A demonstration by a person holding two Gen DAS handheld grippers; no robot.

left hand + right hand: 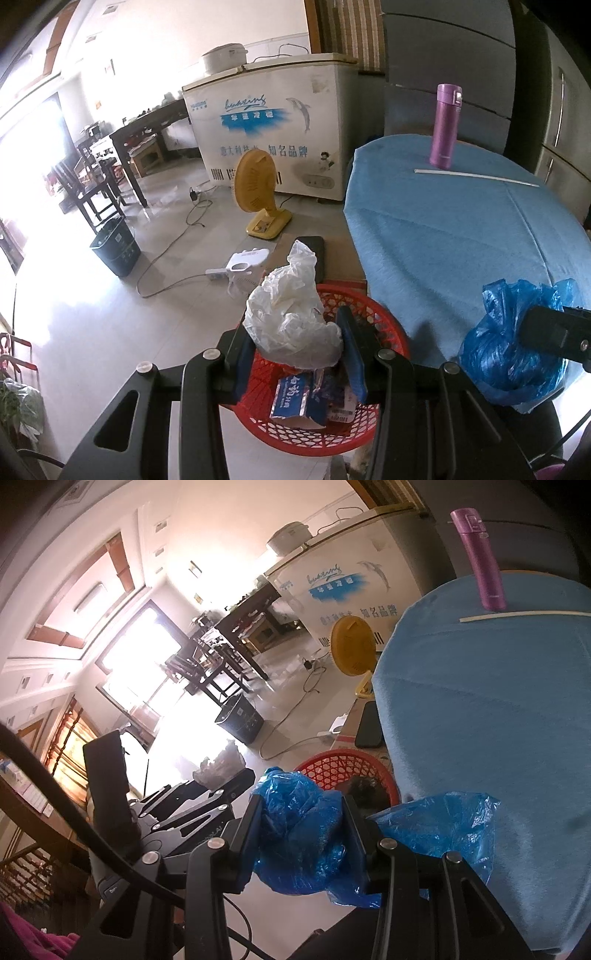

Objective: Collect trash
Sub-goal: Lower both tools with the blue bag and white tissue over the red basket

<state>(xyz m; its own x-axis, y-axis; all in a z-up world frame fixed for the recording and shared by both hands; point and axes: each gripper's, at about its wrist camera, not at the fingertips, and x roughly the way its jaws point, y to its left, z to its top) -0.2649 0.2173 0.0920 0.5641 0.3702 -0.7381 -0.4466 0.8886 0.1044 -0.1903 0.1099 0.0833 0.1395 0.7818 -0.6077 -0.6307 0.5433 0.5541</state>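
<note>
My left gripper is shut on a crumpled white plastic bag and holds it just above a red mesh basket. A blue-and-white carton lies in the basket. My right gripper is shut on a crumpled blue plastic bag at the near edge of the round table with the blue cloth. The blue bag also shows in the left wrist view, and the red basket shows in the right wrist view beside the table.
A purple flask and a white straw lie on the blue cloth. On the floor stand a yellow fan, a dark bin, a white power strip and cables. A white freezer stands behind.
</note>
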